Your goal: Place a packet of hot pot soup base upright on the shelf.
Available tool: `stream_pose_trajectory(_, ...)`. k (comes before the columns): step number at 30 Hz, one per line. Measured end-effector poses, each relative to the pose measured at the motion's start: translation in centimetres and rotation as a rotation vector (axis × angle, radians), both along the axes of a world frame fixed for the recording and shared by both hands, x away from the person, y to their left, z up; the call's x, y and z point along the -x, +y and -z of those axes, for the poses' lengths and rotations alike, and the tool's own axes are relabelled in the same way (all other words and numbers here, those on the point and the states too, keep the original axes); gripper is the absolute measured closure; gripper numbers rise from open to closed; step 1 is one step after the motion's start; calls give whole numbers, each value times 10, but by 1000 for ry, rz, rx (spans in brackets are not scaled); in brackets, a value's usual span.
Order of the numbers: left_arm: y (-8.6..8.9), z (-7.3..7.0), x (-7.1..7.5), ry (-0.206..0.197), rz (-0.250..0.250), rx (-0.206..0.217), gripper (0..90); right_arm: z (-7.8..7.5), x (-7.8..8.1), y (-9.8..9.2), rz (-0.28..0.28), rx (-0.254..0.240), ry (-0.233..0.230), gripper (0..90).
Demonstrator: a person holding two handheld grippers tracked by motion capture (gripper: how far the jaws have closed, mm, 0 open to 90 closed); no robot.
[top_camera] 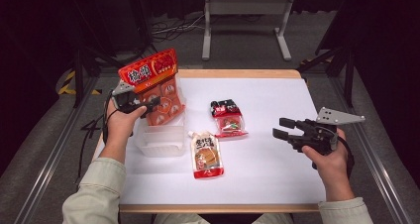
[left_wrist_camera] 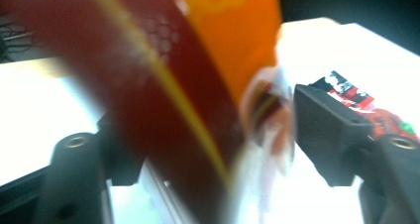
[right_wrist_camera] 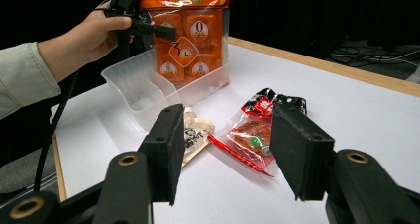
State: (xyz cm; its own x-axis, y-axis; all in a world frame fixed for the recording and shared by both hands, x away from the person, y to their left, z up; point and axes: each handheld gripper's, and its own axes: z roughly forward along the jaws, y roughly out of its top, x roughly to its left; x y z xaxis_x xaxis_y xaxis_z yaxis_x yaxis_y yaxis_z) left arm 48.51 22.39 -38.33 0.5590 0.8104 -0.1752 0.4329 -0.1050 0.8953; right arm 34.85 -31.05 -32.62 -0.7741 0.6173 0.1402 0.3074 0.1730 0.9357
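An orange snack bag (top_camera: pixel 156 85) with a red header stands upright, its lower end in a clear plastic container (top_camera: pixel 158 143) at the table's left. My left gripper (top_camera: pixel 148 105) is at the bag's middle. In the left gripper view the blurred bag (left_wrist_camera: pixel 198 85) lies between the jaws, which stand apart and do not visibly press on it. In the right gripper view the bag (right_wrist_camera: pixel 190 35) rises from the container (right_wrist_camera: pixel 133 85). My right gripper (top_camera: pixel 280 127) hovers open over the table's right side, nothing between its jaws (right_wrist_camera: pixel 223 149).
A beige and red spout pouch (top_camera: pixel 205 154) lies flat near the container. A red and black packet (top_camera: pixel 229 117) lies at the table's middle. The white table (top_camera: pixel 277 95) has a wooden rim; a metal stand (top_camera: pixel 247 16) is on the floor beyond.
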Motion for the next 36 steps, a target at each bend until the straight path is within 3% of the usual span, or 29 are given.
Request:
stream_pose_trajectory(2,0,0,1,-3,2,5,173,0,0,0,0,0,1,487)
stream_pose_trajectory(6,5,-5,11,-24,-14,-8,108,0,-1,0,0,-2,-2,483)
stream_pose_trajectory(10,9,-8,18,-50,-15,-25,103,1,-1,-1,1,0,1,482)
stream_pose_trajectory(14,21,-16,38,-87,0,-20,103,2,-1,-2,5,1,5,482)
stream_pose_trajectory(18,23,-22,53,-96,25,-29,104,3,-2,-3,10,3,5,482)
stream_pose_trajectory(19,22,-23,59,-100,28,-40,109,4,-2,-4,15,6,7,481)
stream_pose_trajectory(20,22,-24,68,-95,21,-101,112,4,-2,-4,16,7,7,480)
stream_pose_trajectory(21,22,-24,72,-88,17,-133,111,4,-2,-4,17,9,7,480)
stream_pose_trajectory(22,22,-24,77,-91,21,-141,110,4,-2,-4,18,11,6,480)
stream_pose_trajectory(26,24,-22,93,-89,29,-135,107,5,-2,-4,21,18,10,480)
stream_pose_trajectory(28,25,-20,105,-81,47,-102,106,6,-2,-5,26,17,12,480)
stream_pose_trajectory(30,26,-17,113,-76,67,-98,106,7,-2,-5,27,17,14,480)
stream_pose_trajectory(32,26,-13,119,-87,88,-100,105,8,-2,-6,27,22,16,480)
stream_pose_trajectory(35,27,-9,120,-60,117,-105,105,9,-1,-6,28,21,15,479)
stream_pose_trajectory(36,28,-9,121,-68,113,-99,105,8,-1,-6,28,21,14,478)
